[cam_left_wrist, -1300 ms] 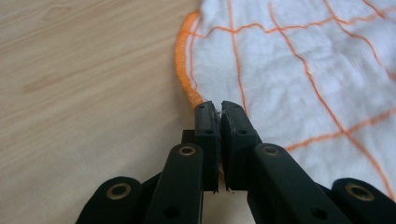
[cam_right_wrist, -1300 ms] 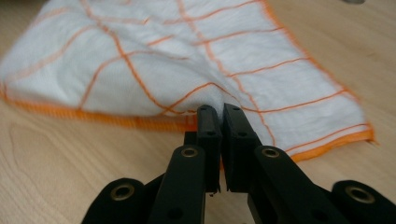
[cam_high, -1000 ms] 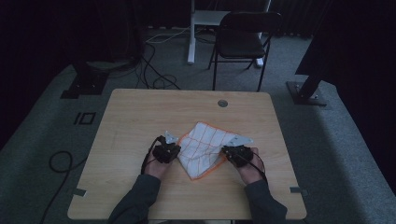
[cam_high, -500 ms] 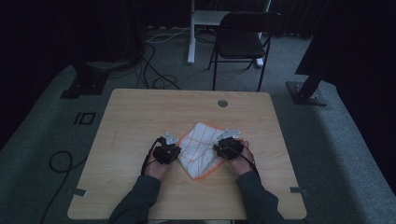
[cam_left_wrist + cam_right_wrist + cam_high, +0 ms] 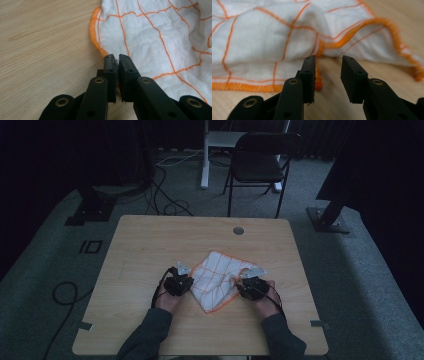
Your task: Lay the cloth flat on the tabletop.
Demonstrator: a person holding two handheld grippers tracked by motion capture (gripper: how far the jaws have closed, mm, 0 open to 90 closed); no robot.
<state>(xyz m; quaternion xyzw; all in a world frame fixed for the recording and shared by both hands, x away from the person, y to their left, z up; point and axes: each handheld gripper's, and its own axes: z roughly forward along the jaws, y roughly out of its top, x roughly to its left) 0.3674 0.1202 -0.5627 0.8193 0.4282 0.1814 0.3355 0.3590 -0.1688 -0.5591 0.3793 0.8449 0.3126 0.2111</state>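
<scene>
The cloth (image 5: 216,281) is a white woven towel with an orange grid and an orange stitched hem, lying on the near middle of the worktop (image 5: 150,245) between the two hands. It looks light, soft and limp: it rumples into folds, will sag from any single hold, and a thin layer could slip out of a loose pinch. The thick hem is the surest place to take it, at a corner or along an edge.

The left hand-held gripper (image 5: 116,58) has its jaws nearly together, pinching the hem at the cloth's left edge. The right hand-held gripper (image 5: 327,65) stands partly open, its jaws having just been opening, with nothing pressed between them; a raised fold of the orange hem (image 5: 352,32) lies just beyond its tips, a likely spot for the next hold.

In the high view the cloth sits as a skewed, partly folded shape, one corner toward the far side and one toward the near edge. Its long axis runs roughly from far-left to near-right, slanted to the worktop's edges, though the rumpling makes this only approximate.
</scene>
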